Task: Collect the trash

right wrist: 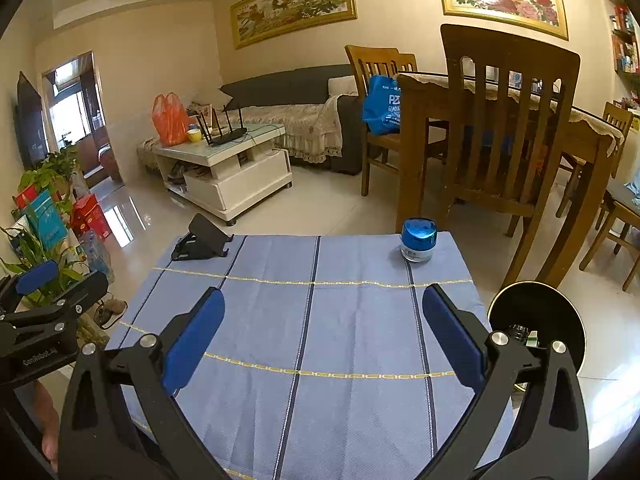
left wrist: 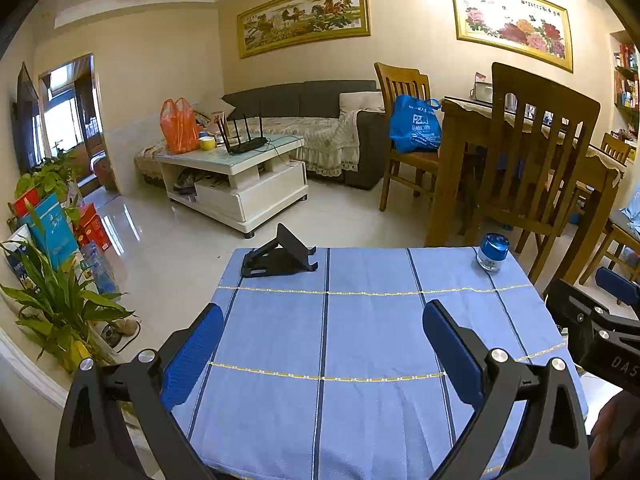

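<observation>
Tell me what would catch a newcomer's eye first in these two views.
The blue striped tablecloth fills the foreground, with the open left gripper and open right gripper held over it, both empty. At its far right corner stands a small jar with a shiny blue lid; at the far left corner sits a black folding phone stand. A round black bin sits off the cloth's right edge.

A black phone stand (left wrist: 278,254) is sitting at the far left corner of a blue striped tablecloth (left wrist: 360,340) in the lower centre of the frame. Beyond it, an orange plastic bag (left wrist: 179,125) and a black router (left wrist: 244,136) are resting on a white coffee table (left wrist: 236,176), while a blue tote bag (left wrist: 415,123) is occupying a wooden chair (left wrist: 404,120) beside the dining table at the upper right.
</observation>
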### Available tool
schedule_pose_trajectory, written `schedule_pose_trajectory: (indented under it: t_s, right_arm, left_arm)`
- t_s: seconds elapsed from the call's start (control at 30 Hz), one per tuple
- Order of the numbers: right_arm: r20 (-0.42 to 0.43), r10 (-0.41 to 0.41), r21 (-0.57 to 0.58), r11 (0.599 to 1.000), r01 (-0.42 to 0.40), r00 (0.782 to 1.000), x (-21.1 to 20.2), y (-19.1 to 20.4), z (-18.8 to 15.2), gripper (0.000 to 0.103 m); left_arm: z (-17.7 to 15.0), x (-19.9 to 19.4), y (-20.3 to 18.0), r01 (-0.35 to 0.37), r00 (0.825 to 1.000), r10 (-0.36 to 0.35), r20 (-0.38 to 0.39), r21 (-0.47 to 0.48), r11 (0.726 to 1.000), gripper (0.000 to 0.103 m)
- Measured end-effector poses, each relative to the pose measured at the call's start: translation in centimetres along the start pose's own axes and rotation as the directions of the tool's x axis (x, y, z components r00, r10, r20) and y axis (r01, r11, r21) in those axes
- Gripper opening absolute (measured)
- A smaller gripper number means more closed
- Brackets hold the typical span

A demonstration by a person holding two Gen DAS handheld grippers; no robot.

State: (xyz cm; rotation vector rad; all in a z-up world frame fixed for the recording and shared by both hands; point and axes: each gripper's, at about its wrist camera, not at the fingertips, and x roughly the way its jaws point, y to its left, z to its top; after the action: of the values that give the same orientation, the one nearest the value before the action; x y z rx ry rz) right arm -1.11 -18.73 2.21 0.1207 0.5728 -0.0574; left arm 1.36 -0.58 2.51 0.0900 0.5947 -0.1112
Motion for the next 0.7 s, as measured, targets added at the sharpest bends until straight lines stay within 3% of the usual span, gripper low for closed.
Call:
schedule_pose_trajectory:
  t_s: [0.6, 0.7]
  right_arm:
    - [-0.010, 0.022, 0.012, 1.000, -0.022, 1.000, -0.10, 0.21, -0.35, 0.098]
    - [-0.010, 0.024, 0.013, 1.000, -0.024, 1.000, -0.14, 0.07, -0.28, 0.098]
  left_arm:
    - [-0.32, -0.32, -0.01, -0.017, 1.000, 0.017, 0.010, 0.002, 1.000, 0.096]
    - [-0.41, -0.40, 0.27, 0.008, 1.000, -0.008, 0.008, -0.014, 1.000, 0.096]
